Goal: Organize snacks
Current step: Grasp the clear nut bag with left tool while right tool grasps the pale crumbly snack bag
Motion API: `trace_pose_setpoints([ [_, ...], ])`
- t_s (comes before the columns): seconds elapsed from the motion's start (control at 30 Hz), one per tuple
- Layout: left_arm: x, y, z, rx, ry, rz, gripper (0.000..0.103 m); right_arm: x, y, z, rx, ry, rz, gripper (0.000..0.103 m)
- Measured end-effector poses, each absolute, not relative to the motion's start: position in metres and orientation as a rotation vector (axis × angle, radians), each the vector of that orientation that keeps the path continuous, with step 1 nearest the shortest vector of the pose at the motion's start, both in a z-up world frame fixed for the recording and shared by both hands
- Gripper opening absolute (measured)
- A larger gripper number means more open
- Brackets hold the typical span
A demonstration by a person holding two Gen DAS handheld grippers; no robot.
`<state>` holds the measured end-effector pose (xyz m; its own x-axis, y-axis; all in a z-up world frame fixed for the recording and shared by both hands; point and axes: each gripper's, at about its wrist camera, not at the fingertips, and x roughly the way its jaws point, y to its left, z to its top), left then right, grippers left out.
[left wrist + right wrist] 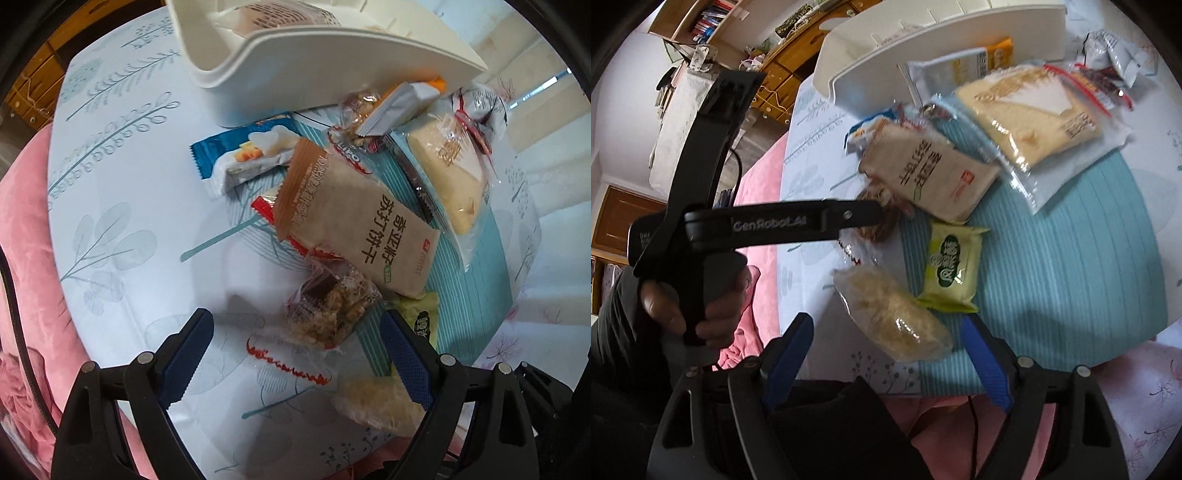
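A heap of wrapped snacks lies on the leaf-print tablecloth [122, 206] in front of a white bin [236, 92]. My left gripper [295, 325] points down, open, with a clear-wrapped nut bar [332, 310] between its blue pads, untouched. Behind the bar lie a beige cracker pack [354, 221], a blue-and-white packet [243, 155] and a yellow cake in a clear bag [447, 173]. My right gripper [886, 325] is open around a pale flaky snack [894, 317], its pads clear of it. A green packet [951, 266] sits just beyond.
The white bin [886, 70] holds at least one packet. A silver packet [1115, 51] lies at the far right of the heap. A person's hand [713, 306] grips the left gripper's handle. A pink cushion [26, 258] borders the table's left edge; wooden cabinets [798, 48] stand behind.
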<state>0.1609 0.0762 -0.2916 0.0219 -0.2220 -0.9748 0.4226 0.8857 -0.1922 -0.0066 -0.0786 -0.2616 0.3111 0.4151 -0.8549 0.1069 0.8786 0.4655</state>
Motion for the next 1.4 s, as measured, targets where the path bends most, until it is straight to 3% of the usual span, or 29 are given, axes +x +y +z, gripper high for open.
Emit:
trace_pose_setpoints([
  [0.2,0.163,0.066,-0.301,0.205,1.481,-0.532,0.075,-0.007,-0.074,-0.273,0.516,1.275,0.217,0.061],
  [0.3,0.163,0.062,-0.304,0.201,1.486,-0.557,0.066,-0.008,-0.073,-0.274,0.530,1.277,0.215,0.057],
  [0.4,0.163,0.055,-0.305,0.172,1.493,-0.605,0.049,-0.010,-0.074,-0.274,0.544,1.271,0.212,0.054],
  [0.43,0.162,0.054,-0.305,0.167,1.497,-0.609,0.047,-0.010,-0.074,-0.273,0.547,1.270,0.212,0.053],
  [0.47,0.161,0.051,-0.305,0.177,1.494,-0.606,0.047,-0.010,-0.074,-0.272,0.545,1.272,0.210,0.049],
  [0.5,0.160,0.049,-0.305,0.190,1.490,-0.607,0.047,-0.010,-0.074,-0.272,0.541,1.275,0.206,0.038],
  [0.97,0.162,0.077,-0.286,0.115,1.535,-0.442,0.046,0.002,-0.076,-0.268,0.572,1.316,0.241,0.033],
  [1.4,0.163,0.120,-0.207,-0.106,1.491,-0.300,0.047,0.023,-0.079,-0.210,0.505,1.261,0.348,0.033],
])
